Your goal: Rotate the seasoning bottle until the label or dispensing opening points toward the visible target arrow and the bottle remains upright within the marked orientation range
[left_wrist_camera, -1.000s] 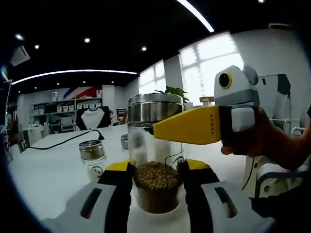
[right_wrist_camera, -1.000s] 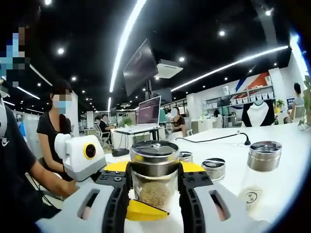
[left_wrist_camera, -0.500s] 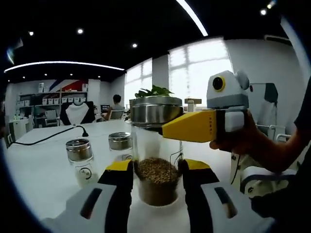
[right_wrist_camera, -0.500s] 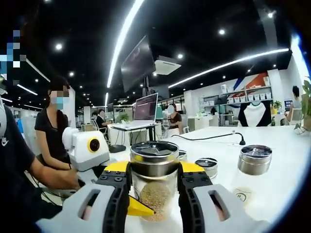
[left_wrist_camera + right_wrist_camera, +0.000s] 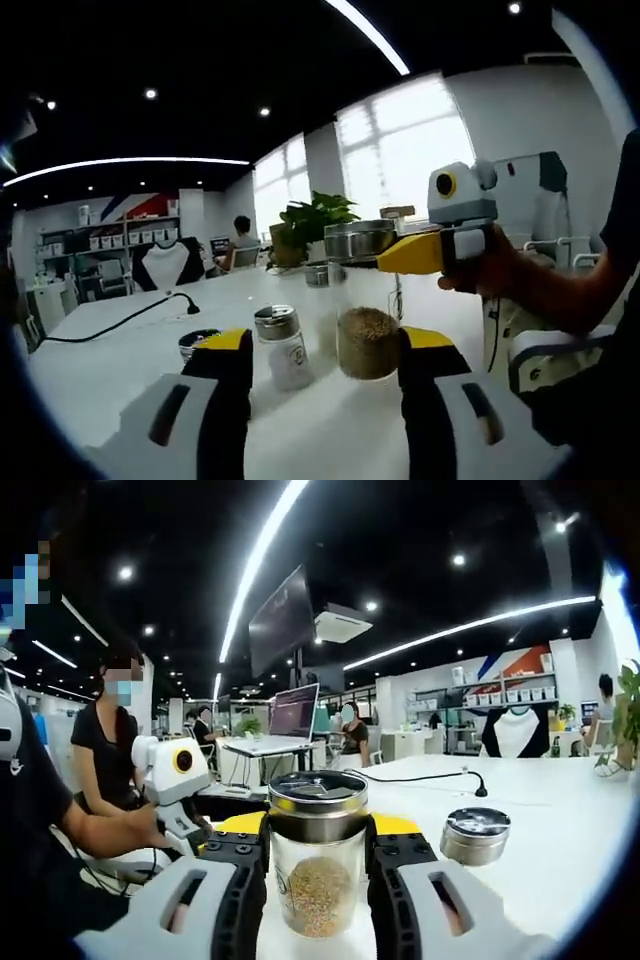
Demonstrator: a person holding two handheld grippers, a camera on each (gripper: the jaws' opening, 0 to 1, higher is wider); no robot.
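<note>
In the right gripper view, the seasoning bottle (image 5: 318, 865) is seen standing upright on the white table (image 5: 560, 820), pinched at its metal lid by the right gripper (image 5: 318, 832), whose yellow-tipped jaws are pressed against the lid on either side. The glass body is partly filled with brown grains, which are settled in its lower half. The left gripper (image 5: 178, 780) is seen to the left of these jaws, held in a person's hand (image 5: 150, 830) and apart from the bottle. A low round metal tin (image 5: 476, 835) is set on the table to the right of the right jaw. In the left gripper view, the left gripper (image 5: 320, 345) is held with its jaws spread and nothing between their tips; the seasoning bottle (image 5: 365, 315) is found ahead of them, nearer the right jaw and not touched by either. The right gripper (image 5: 415, 252) is seen reaching in from the right at the lid. A smaller shaker (image 5: 278, 345) with a metal cap is stood just beyond the left jaw, and a black cable (image 5: 120, 315) is laid across the table further off to the left.
</note>
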